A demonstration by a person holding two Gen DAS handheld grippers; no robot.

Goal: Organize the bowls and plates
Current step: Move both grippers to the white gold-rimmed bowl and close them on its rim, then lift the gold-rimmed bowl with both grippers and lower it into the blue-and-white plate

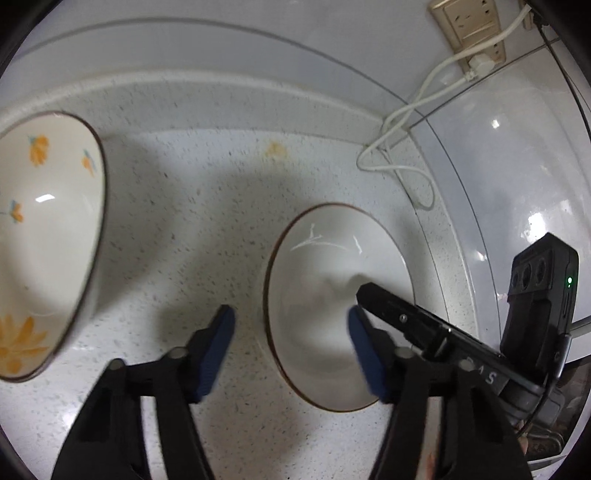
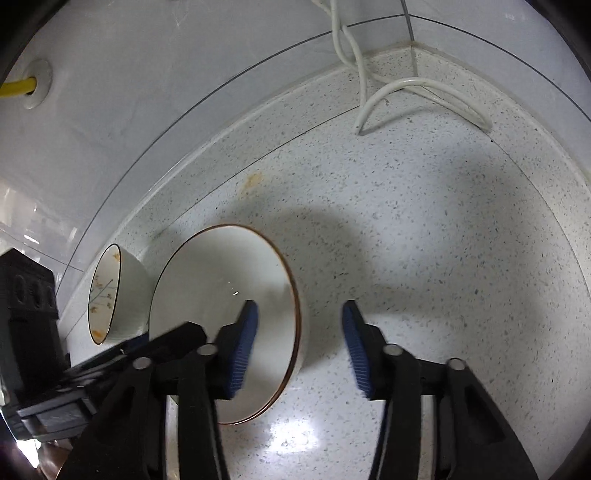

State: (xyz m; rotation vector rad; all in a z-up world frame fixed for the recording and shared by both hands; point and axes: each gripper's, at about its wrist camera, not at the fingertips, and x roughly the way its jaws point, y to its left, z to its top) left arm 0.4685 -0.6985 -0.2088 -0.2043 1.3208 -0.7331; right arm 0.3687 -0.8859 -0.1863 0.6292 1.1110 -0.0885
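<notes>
A plain white bowl with a brown rim [image 1: 332, 295] sits on the speckled counter; it also shows in the right wrist view [image 2: 218, 295]. A second white bowl with orange flowers inside [image 1: 44, 229] stands to its left, also seen in the right wrist view [image 2: 110, 291]. My left gripper [image 1: 291, 347] is open, its jaws straddling the plain bowl's left rim. My right gripper [image 2: 299, 343] is open, its jaws straddling the same bowl's right rim. The right gripper's black body [image 1: 424, 325] reaches over the bowl in the left wrist view.
A speckled white counter [image 2: 424, 240] meets a white tiled wall [image 1: 221, 48]. A white cable [image 1: 402, 147] loops in the back corner from a beige power strip [image 1: 472, 33]. A yellow cable [image 2: 16, 86] exits a wall port.
</notes>
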